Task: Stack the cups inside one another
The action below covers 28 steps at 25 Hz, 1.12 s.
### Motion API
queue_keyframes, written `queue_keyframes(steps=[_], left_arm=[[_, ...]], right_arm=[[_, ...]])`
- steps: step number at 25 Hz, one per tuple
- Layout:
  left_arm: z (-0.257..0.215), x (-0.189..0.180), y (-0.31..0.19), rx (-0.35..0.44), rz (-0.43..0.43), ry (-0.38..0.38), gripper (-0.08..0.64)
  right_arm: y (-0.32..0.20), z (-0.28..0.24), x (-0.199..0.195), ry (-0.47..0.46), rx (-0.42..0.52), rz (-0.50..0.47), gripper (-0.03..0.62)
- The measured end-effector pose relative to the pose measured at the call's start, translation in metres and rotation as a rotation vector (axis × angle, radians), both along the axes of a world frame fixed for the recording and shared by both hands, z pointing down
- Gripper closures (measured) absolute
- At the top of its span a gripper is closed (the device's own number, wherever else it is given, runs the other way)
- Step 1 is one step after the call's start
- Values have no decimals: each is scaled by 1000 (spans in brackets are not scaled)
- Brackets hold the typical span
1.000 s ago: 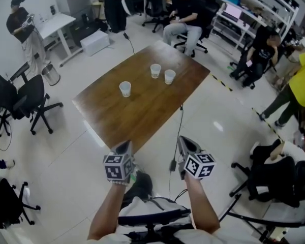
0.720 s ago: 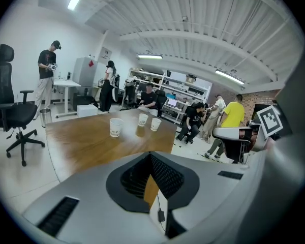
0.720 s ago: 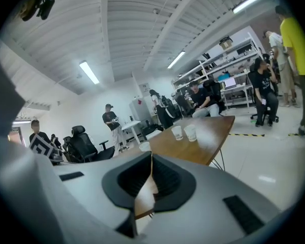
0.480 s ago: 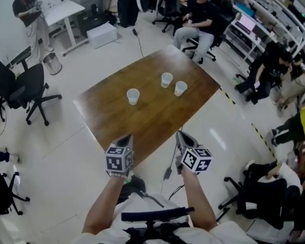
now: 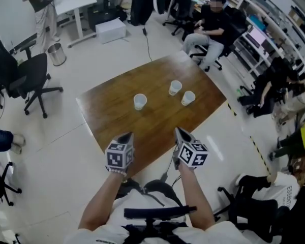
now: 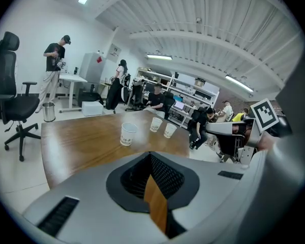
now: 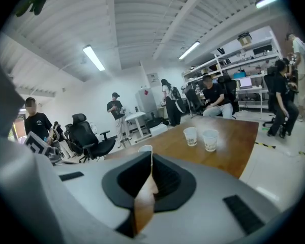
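Our left gripper (image 5: 125, 136) and right gripper (image 5: 179, 132) hover empty, jaws together. Three paper cups (image 5: 140, 101) stand apart on the wooden table (image 5: 108, 111).

A glossy white floor (image 5: 51, 151) carries black office chairs (image 5: 28, 78), a white desk (image 5: 76, 1) and shelving (image 5: 274, 14).

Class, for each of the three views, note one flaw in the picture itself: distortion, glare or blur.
Head view: the table looks skewed by the wide lens, and lamp glare spots the floor. Left gripper view: fisheye bends the ceiling beams, corners go black, a pale sheen lies on the table. Right gripper view: same fisheye and dark corners; the ceiling lamp blows out white.
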State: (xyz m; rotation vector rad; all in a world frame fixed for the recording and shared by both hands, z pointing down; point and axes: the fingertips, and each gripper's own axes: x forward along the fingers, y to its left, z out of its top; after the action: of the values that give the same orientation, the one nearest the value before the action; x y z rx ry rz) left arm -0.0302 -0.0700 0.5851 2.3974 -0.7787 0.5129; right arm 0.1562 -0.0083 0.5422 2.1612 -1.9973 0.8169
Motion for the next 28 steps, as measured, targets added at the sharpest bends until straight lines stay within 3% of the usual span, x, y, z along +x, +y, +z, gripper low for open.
queue_keyframes(steps=[13, 15, 18, 28], left_arm=[[1, 15, -14, -13, -3, -5, 569], [0, 24, -20, -14, -8, 1, 569], [-2, 43, -27, -12, -5, 9, 569], [-9, 140, -26, 5, 86, -6, 569]], right_arm=[[-52, 19, 30, -13, -32, -8, 563], [-60, 22, 44, -8, -39, 4, 561], [-69, 25, 70, -2, -53, 34, 496], [-92, 36, 189, 46, -115, 112, 459]])
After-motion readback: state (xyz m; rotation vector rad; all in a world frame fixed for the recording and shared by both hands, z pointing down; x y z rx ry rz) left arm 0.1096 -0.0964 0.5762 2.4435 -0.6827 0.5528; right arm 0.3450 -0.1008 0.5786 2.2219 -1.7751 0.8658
